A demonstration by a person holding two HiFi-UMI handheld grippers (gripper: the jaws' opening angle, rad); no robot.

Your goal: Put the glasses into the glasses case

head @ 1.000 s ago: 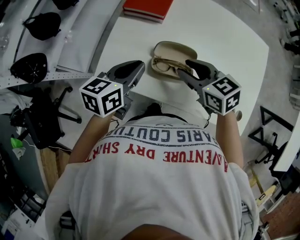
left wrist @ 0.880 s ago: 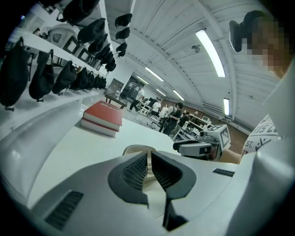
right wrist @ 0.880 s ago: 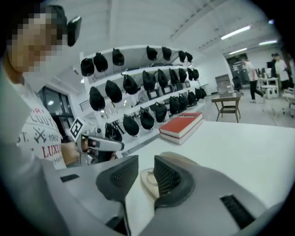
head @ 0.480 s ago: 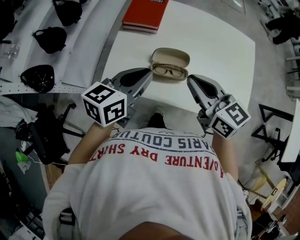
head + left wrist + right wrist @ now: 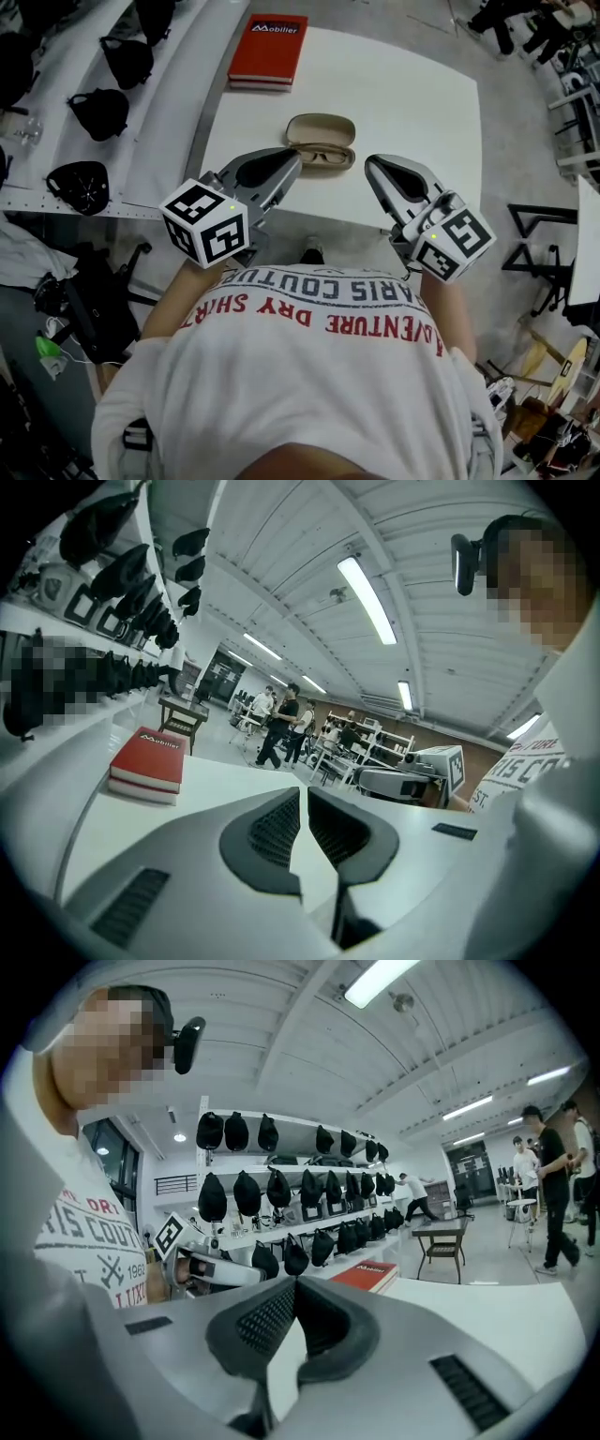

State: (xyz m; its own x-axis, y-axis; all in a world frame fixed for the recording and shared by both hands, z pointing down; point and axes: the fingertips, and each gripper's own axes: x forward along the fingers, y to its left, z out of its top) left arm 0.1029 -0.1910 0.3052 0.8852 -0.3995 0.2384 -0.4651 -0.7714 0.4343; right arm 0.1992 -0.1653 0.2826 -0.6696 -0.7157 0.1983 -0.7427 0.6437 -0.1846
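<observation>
1. The left claw (image 5: 291, 161), left of centre, has its jaws together and empty.
2. The right claw (image 5: 373, 164), right of centre, is closed on nothing.
3. Just above and between them, the glasses (image 5: 322, 156) lie in the open glasses case (image 5: 321, 129) on the white desk (image 5: 412, 94).
4. A red book (image 5: 267, 52) lies at upper left.

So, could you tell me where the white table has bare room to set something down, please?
Bare: the right half of the white table, from the open beige glasses case to the right edge, and a smaller strip between the red hardcover book and that case. Crowded: the near edge, where the left tool and right tool hover.
</observation>
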